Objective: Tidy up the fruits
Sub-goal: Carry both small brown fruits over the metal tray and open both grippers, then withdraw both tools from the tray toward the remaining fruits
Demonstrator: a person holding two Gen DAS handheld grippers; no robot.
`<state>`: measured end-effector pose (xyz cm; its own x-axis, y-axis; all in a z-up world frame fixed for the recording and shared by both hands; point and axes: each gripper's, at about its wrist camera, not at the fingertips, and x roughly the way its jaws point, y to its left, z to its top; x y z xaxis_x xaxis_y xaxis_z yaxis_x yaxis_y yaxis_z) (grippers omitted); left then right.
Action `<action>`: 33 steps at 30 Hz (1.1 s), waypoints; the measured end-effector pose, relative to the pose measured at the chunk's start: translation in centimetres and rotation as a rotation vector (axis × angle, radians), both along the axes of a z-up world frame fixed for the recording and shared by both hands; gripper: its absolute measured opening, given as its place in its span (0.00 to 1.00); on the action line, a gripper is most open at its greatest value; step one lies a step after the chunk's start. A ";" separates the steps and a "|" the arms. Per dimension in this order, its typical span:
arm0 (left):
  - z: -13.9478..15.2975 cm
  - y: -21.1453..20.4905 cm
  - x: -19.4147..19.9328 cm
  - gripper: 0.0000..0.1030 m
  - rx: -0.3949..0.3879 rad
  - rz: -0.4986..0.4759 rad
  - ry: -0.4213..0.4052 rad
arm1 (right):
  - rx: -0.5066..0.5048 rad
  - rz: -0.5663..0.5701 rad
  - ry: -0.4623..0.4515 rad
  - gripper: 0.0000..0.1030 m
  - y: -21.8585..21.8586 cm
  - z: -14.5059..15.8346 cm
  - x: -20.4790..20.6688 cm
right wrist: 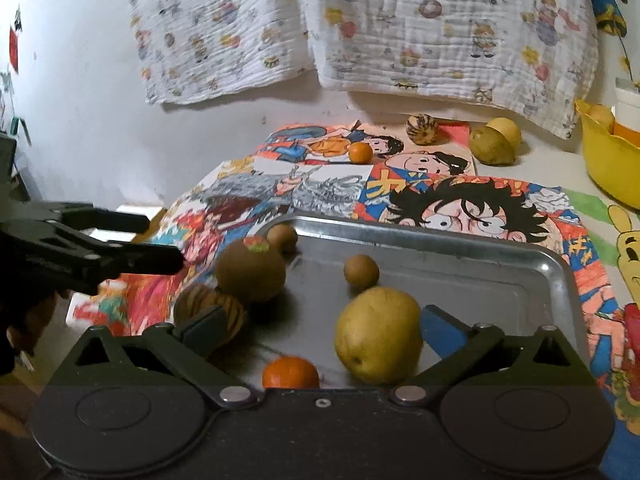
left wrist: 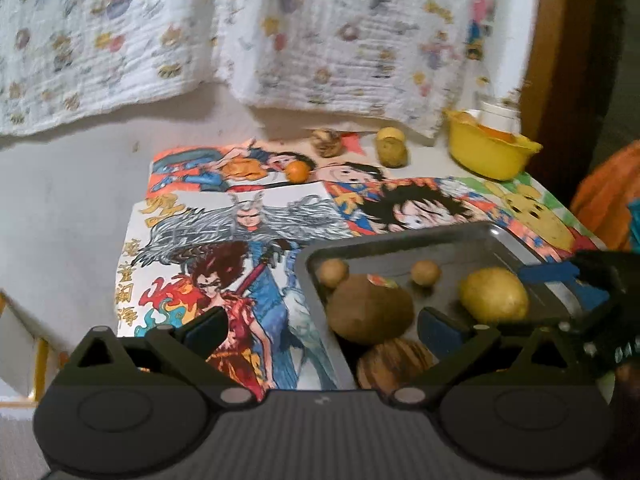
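A metal tray (right wrist: 560, 276) holds a yellow pear (right wrist: 378, 334), a brown round fruit (right wrist: 251, 270), a striped fruit (right wrist: 200, 308), two small brown fruits (right wrist: 361, 273) and an orange (right wrist: 291, 372). My right gripper (right wrist: 320, 330) is open over the tray, the pear lying by its right finger. My left gripper (left wrist: 324, 326) is open at the tray's (left wrist: 496, 234) left edge, above the brown fruit (left wrist: 370, 308). At the back lie an orange (right wrist: 360, 153), a striped fruit (right wrist: 422, 129) and two yellow fruits (right wrist: 491, 146).
A yellow bowl (right wrist: 608, 160) with fruit stands at the back right. Cartoon posters (right wrist: 460, 200) cover the table. A printed white cloth (right wrist: 360, 28) hangs on the wall behind. The left gripper shows in the right wrist view (right wrist: 120, 240) at the left.
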<state>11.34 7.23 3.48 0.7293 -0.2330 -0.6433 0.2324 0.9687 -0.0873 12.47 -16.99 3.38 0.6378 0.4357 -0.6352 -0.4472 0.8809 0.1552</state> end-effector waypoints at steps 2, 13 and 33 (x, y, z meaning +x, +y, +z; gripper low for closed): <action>-0.2 -0.5 -0.9 1.00 0.037 -0.058 0.008 | -0.026 0.000 -0.006 0.99 -0.3 -0.1 -0.6; -1.3 -2.9 -3.0 1.00 0.192 -0.192 0.028 | -0.096 -0.153 -0.026 0.99 -3.0 -0.4 -2.3; 0.2 0.9 3.4 1.00 0.230 -0.032 0.072 | -0.122 -0.200 -0.132 0.99 -5.0 1.2 4.5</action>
<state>14.76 8.11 3.66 0.6743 -0.0969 -0.7321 0.2647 0.9572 0.1171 16.95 -22.02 4.56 0.7843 0.2175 -0.5811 -0.2713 0.9625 -0.0059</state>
